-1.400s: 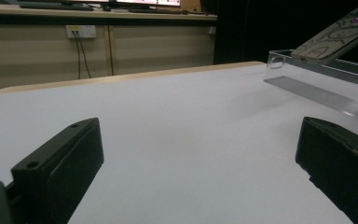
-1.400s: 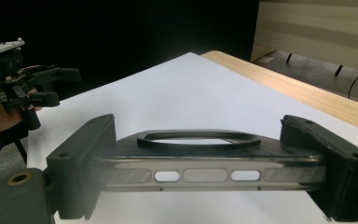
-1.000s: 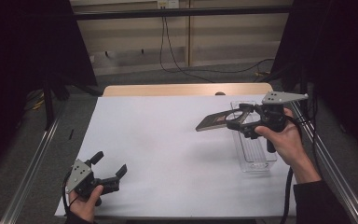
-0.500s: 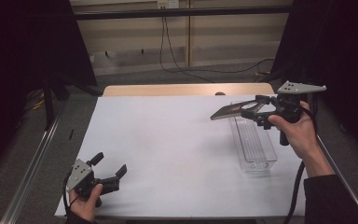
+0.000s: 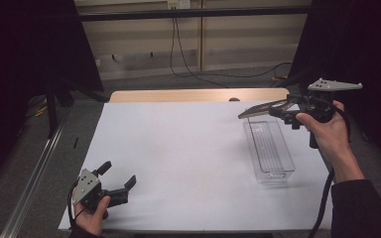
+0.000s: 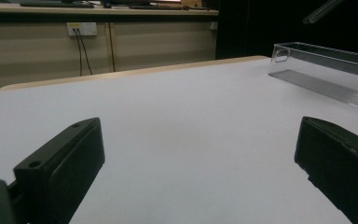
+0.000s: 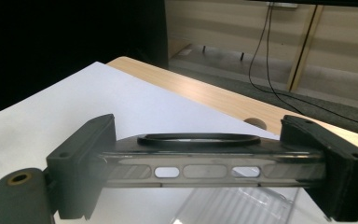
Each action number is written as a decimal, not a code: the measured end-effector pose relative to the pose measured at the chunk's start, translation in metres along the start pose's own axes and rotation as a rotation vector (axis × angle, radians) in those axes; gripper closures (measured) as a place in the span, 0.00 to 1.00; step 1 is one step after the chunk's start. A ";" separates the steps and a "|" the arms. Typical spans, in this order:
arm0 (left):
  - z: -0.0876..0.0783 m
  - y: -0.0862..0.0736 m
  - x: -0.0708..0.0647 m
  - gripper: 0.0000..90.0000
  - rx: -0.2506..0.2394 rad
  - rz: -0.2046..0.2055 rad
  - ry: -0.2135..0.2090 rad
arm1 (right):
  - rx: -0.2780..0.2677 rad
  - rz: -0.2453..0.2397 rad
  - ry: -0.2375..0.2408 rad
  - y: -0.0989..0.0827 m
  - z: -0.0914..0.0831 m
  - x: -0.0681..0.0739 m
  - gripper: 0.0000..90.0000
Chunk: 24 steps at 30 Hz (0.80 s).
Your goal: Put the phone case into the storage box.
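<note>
On the table (image 5: 178, 148), white sheet over the top, wooden edge showing at the far side. Largest item on it: clear plastic box (image 5: 269, 151), long and narrow, open on top, sitting right of centre with its long axis running away from the person. Same box shows at the upper right of the left gripper view (image 6: 326, 70), resting flat on the white surface, well apart from that gripper.

Lid (image 5: 264, 109): flat, smoky-transparent, held up in the air above the far end of the box, not touching it. It sticks out from the right gripper toward the table's centre, tilted slightly down at its free end. Right gripper view shows the lid (image 7: 205, 161) edge-on between the 2 black jaws, slotted holes along its side and an oval ring on top, with the box partly visible below it.

Right gripper (image 5: 286, 113): in the person's right hand (image 5: 327, 134), raised over the far right of the table, jaws clamped on the lid's 2 edges.

Left gripper (image 5: 116, 181): in the left hand (image 5: 92, 218) at the near left corner, low on the sheet, jaws spread wide, nothing between them.
</note>
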<state>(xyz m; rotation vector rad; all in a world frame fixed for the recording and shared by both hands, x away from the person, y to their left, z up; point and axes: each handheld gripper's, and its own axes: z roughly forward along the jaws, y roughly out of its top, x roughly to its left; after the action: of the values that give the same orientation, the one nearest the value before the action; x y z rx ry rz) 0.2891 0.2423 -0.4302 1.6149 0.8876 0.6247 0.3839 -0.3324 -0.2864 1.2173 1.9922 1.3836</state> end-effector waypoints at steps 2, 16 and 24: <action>0.000 0.000 0.000 0.02 -0.001 -0.001 -0.001 | 0.006 0.002 -0.018 0.000 -0.001 -0.003 0.13; 0.001 0.000 -0.002 0.02 -0.001 0.019 -0.010 | 0.031 0.020 -0.079 -0.007 -0.001 -0.018 0.13; 0.000 0.000 -0.003 0.02 -0.004 0.008 -0.014 | 0.053 0.019 -0.101 -0.014 0.001 -0.024 0.13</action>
<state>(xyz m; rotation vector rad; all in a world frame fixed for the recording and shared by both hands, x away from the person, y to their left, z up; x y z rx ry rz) 0.2876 0.2397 -0.4297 1.6178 0.8700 0.6197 0.3914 -0.3539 -0.3025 1.3059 1.9644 1.2594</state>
